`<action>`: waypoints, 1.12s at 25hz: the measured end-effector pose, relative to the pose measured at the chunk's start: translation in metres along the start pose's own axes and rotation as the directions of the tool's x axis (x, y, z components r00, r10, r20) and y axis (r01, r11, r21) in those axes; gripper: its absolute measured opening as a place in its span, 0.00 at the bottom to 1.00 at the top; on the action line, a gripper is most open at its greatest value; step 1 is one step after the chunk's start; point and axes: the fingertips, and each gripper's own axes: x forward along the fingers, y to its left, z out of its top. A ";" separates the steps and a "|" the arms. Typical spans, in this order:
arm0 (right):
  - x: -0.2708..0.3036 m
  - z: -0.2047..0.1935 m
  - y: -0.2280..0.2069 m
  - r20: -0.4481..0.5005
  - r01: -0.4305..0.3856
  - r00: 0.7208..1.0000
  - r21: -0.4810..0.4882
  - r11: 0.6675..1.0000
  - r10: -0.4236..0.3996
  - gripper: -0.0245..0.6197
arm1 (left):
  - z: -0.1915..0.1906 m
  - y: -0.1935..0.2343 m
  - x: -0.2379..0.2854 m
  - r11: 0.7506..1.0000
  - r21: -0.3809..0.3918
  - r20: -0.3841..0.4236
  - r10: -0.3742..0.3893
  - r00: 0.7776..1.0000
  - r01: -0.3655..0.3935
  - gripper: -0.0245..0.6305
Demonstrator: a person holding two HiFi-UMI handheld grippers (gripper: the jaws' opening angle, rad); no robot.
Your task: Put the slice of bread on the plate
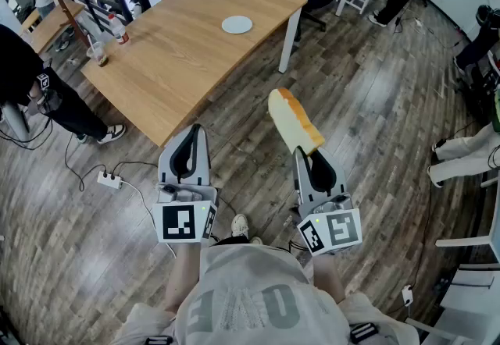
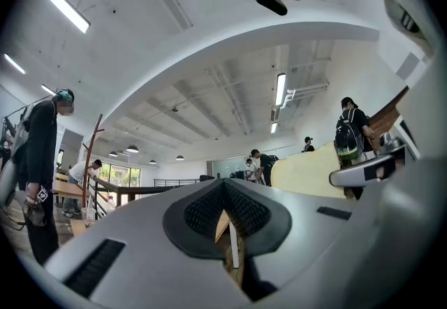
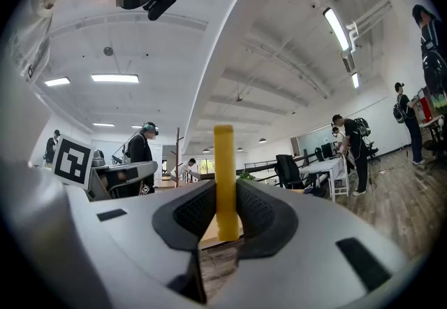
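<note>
**Head view.** The right gripper (image 1: pixel 310 154) is clenched on the lower end of the slice of bread (image 1: pixel 293 120), which stands up and leans off the near corner of the table (image 1: pixel 176 55), over the floor. The plate (image 1: pixel 237 24) lies toward the table's far end, well apart from the slice. The left gripper (image 1: pixel 191 135) hovers off the same corner. Judged risk: held by one end only, the soft slice may sag, tear or slip during the reach across the table. A power strip (image 1: pixel 109 178) and its cable on the floor beside the table could catch a foot. The jaw bodies hide where the pads meet the bread.

**Left gripper view.** The left gripper (image 2: pixel 225 192) has its jaws pressed together on nothing. The thin pale strip in the slit is probably background. The slice of bread (image 2: pixel 311 171) shows edge-on, partly cut off.

**Right gripper view.** The right gripper (image 3: pixel 225 196) pinches the slice of bread (image 3: pixel 223 161), which blocks the centre. Neither the table top nor the plate can be made out.
</note>
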 end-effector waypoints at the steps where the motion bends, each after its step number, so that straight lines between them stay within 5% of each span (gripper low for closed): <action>1: 0.003 0.001 0.000 -0.001 -0.004 1.000 -0.003 1.000 0.004 0.17 | -0.001 0.002 0.001 1.000 0.001 0.000 0.004 1.000 -0.004 0.05; 15: 0.044 0.002 0.015 0.020 -0.036 0.999 0.019 0.999 0.036 0.17 | -0.015 0.046 0.011 0.999 -0.006 0.010 0.049 0.999 -0.049 0.05; 28: 0.072 -0.004 -0.017 -0.022 0.024 0.999 0.056 0.998 -0.023 0.17 | -0.034 0.056 0.053 0.999 -0.045 -0.036 0.028 0.999 -0.029 0.05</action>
